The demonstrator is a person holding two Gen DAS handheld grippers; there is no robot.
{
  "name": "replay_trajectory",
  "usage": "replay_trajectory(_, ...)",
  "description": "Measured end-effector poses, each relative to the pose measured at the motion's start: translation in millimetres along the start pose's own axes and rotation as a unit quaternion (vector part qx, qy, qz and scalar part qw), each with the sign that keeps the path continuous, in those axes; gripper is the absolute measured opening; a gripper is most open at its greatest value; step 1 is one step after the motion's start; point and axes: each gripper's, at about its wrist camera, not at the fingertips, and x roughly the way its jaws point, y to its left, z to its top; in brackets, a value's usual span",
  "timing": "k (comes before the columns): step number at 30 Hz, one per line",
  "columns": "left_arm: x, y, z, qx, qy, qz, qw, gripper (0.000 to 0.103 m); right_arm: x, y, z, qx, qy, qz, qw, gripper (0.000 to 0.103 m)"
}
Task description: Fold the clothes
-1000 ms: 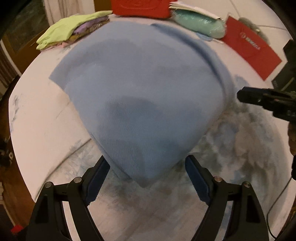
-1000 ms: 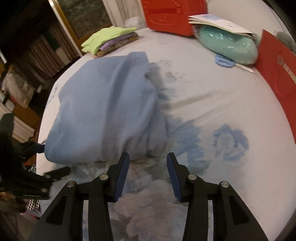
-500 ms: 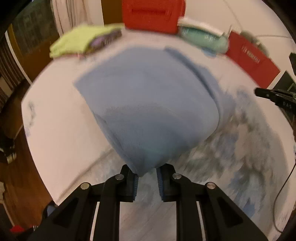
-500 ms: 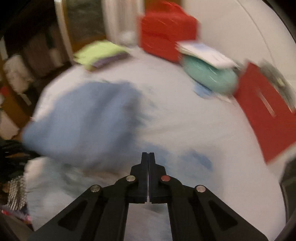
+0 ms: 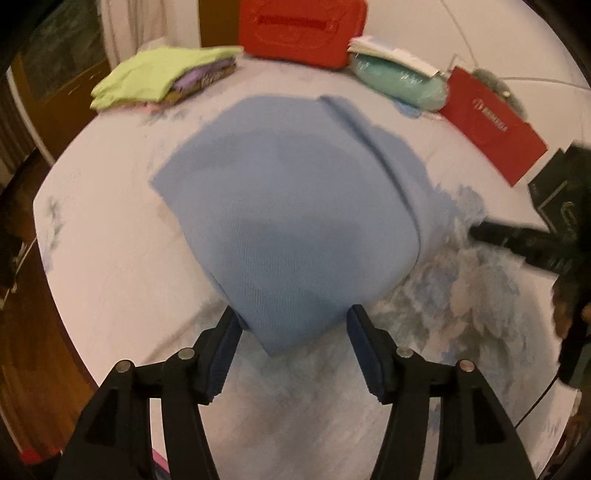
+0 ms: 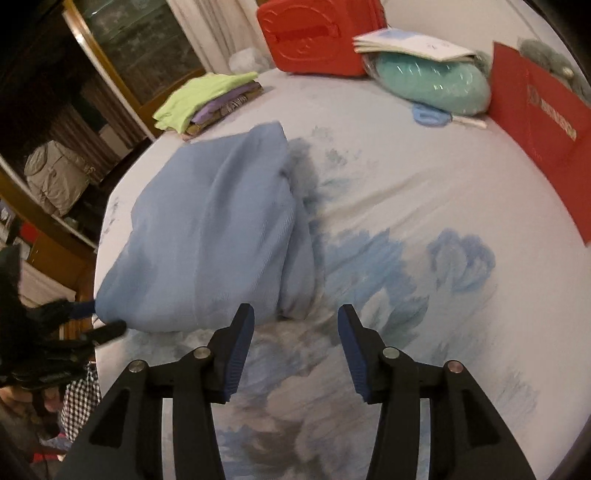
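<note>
A folded light-blue garment (image 5: 295,221) lies on the flowered bed sheet (image 5: 110,240). My left gripper (image 5: 293,317) hangs just above the garment's near corner. Its jaws are opening, the corner sits loosely between the fingers, and the pads do not press on it. My right gripper (image 6: 295,314) is at the garment's (image 6: 214,240) near right edge, jaws opening, with only sheet between the fingers. In the left wrist view the right gripper's finger (image 5: 517,236) shows dark at the right. The left gripper (image 6: 74,317) appears blurred at the garment's left corner.
At the far side of the bed are a stack of folded clothes with a green top (image 5: 159,77), a red case (image 5: 303,29), a teal wrapped bundle (image 5: 399,79) and a red bag (image 5: 491,122). The bed edge and wooden floor (image 5: 22,332) lie on the left.
Both grippers closed half a second ago and have opened again. The left one pinched the garment's corner and let it go, and it has risen a little. The right one closed on nothing.
</note>
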Motion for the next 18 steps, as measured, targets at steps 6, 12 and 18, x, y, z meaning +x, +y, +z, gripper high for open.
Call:
replay_trajectory(6,9.2,23.0,55.9,0.075,-0.019,-0.043,0.9961,0.074,8.2,7.7,-18.8,0.077,0.009,-0.016,0.997,0.048)
replay_trajectory(12,26.2,51.0,120.3,0.211,-0.030,-0.117,0.9699,0.076,21.1,30.9,-30.0,0.218,-0.015,-0.062,0.974,0.063)
replay_trajectory(18,61.4,80.8,169.4,0.300,0.019,-0.155,0.9412,0.077,13.7,73.7,-50.0,0.396,-0.067,-0.105,0.910,0.067)
